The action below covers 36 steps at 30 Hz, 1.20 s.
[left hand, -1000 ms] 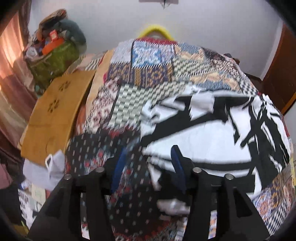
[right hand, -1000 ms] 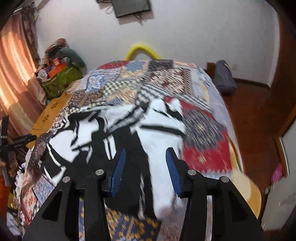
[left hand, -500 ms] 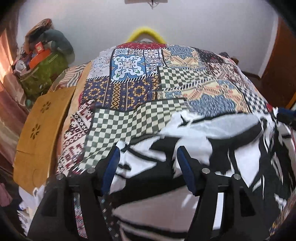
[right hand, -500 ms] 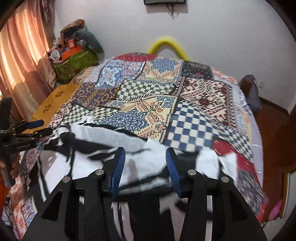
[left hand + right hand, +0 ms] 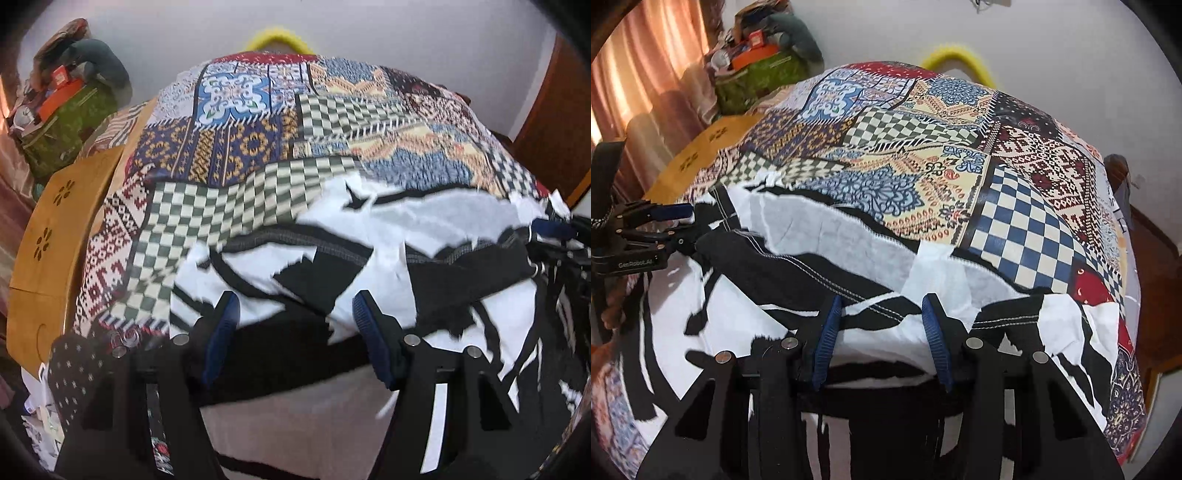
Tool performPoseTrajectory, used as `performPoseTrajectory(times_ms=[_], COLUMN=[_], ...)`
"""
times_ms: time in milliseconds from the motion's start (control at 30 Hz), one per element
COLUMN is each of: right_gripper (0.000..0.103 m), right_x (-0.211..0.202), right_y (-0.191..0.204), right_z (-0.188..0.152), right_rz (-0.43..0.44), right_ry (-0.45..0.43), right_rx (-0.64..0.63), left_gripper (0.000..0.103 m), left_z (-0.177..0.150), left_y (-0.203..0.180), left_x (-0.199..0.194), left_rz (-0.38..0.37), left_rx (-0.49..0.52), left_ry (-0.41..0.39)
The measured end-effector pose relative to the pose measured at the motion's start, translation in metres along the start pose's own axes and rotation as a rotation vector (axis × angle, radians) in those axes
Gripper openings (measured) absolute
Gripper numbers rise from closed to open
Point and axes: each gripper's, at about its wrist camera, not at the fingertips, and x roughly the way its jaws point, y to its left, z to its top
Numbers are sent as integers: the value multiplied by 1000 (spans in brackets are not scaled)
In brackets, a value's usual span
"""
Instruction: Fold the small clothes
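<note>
A black-and-white patterned garment point(image 5: 369, 258) lies spread on the patchwork bedspread point(image 5: 236, 147), its far hem folded back so the white inner side point(image 5: 820, 232) shows. My left gripper point(image 5: 293, 325) is open just above the garment's left part. My right gripper point(image 5: 881, 332) is open over the garment's right part. The left gripper also shows in the right wrist view point(image 5: 665, 221) at the garment's left edge, and the right gripper shows at the right edge of the left wrist view point(image 5: 554, 236).
A wooden board point(image 5: 51, 229) lies along the bed's left side. A green bag with clutter point(image 5: 62, 122) stands at the back left. A yellow hoop point(image 5: 960, 62) sits behind the bed. Curtains point(image 5: 646, 74) hang at left; wood floor and a door are at right.
Both grippers moved forward over the garment toward its far hem; the hem now lies folded back, showing the white underside. Both grippers stay open.
</note>
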Motion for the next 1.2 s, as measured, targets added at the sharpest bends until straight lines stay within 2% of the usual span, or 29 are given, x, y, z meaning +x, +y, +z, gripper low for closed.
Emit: performPoseTrajectory(times_ms=[100,167,233,300,367,467,600,667,767,800,867,933,1067,1133,1200], right_gripper=[42,40,29,9,5,3,3,3,3,3,3,7,46,48,50], right_x=[2,5,7,7,3,-5,-11,-9,-4,-3,-11,-18,-26,-21,-8], right_y=[4,7,12,16,16,9,-6,-12,-15,-15,-14,-8,8,15,20], right_z=[-2,-4,-6,-6,-3,4,18,25,31,32,32,32,20,9,-1], right_rz=[-12,-26,-45,-79,-104,-108,-150,-183,-292,-299,-230,-172,-50,0,11], right_ry=[4,12,8,3,-9,-33,-80,-83,-87,-83,-105,-109,-99,-63,-13], right_rx=[-26,-43,-65,-82,-91,-72,-12,19,24,33,70,71,62,53,41], left_gripper=[73,76,77,77,77,77,80,83,85,85,85,84,84,84,84], left_z=[-11,-16,-19,-23,-26,-27,-30,-32,-35,-36,-35,-31,-19,-11,-2], left_y=[-1,3,9,15,20,24,27,28,32,33,33,33,31,27,19], left_x=[2,2,2,2,0,-6,0,3,7,7,6,3,-8,-9,-5], left_rz=[19,13,-10,-40,-54,-46,-51,-50,-66,-71,-69,-71,-83,-96,-94], left_rx=[5,-26,-63,-111,-136,-140,-137,-143,-173,-176,-172,-164,-134,-112,-81], left_ry=[-8,-15,-19,-18,-25,-47,-25,-21,-18,-17,-13,-7,-31,-41,-34])
